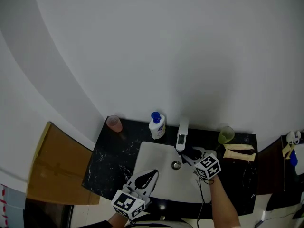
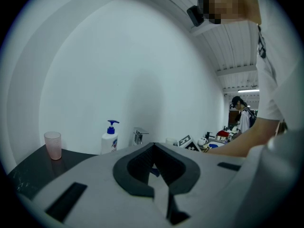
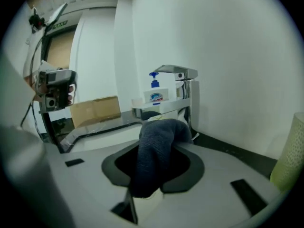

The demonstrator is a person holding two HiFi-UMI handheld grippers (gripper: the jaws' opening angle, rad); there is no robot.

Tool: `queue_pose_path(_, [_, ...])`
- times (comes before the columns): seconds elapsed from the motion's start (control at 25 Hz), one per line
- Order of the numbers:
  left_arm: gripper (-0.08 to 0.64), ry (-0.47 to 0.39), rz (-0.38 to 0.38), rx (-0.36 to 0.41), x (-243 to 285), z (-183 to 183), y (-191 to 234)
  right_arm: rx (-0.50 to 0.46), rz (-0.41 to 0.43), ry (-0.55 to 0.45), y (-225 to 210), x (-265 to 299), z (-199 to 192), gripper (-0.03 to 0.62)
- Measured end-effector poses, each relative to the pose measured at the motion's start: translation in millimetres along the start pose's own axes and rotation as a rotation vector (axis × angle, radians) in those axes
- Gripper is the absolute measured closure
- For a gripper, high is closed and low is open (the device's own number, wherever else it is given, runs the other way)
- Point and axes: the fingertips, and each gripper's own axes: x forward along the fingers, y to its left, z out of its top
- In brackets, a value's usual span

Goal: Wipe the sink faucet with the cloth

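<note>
The chrome faucet (image 1: 182, 134) stands at the back of the white sink (image 1: 156, 158). My right gripper (image 1: 190, 157) is just right of its spout, shut on a dark blue-grey cloth (image 1: 194, 153). In the right gripper view the cloth (image 3: 156, 151) bulges out of the jaws, close under the faucet's (image 3: 176, 96) spout; whether it touches is not clear. My left gripper (image 1: 152, 175) hovers over the sink's front left, its jaws shut with nothing in them. In the left gripper view the gripper (image 2: 153, 148) points toward the far faucet (image 2: 138, 136).
On the black counter (image 1: 102, 163) stand a pink cup (image 1: 114, 123), a blue-capped soap bottle (image 1: 156, 125) and a green cup (image 1: 226, 135). Beige cloths (image 1: 240, 151) lie at the right. A cardboard box (image 1: 57, 165) sits left of the counter. Another person (image 2: 243, 113) stands far off.
</note>
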Motion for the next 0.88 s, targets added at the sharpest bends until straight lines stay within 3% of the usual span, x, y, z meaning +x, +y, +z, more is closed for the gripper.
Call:
queue_pose_path(0.12, [0.558, 0.0, -0.002, 0.008, -1.1, -2.3, 0.3, -0.038, -0.055, 0.013, -22.0, 16.9, 13.7, 0.471])
queue_pose_path(0.24, [0.558, -0.006, -0.002, 0.033, 1.7, 4.5, 4.0, -0.066, -0.044, 0.014, -30.9, 28.6, 26.3, 0.471])
queue_pose_path(0.6, [0.558, -0.019, 0.016, 0.03, -5.6, 9.4, 7.9, -0.028, 0.199, 0.014, 41.6, 4.8, 3.2, 0.472])
queue_pose_path(0.8, [0.558, -0.018, 0.006, 0.028, -1.8, 8.4, 4.9, 0.043, 0.043, 0.062, -5.1, 19.4, -7.7, 0.472])
queue_pose_path(0.88, [0.558, -0.013, 0.002, 0.03, -0.5, 7.4, 4.5, 0.052, 0.02, 0.05, -17.4, 27.2, 1.0, 0.471])
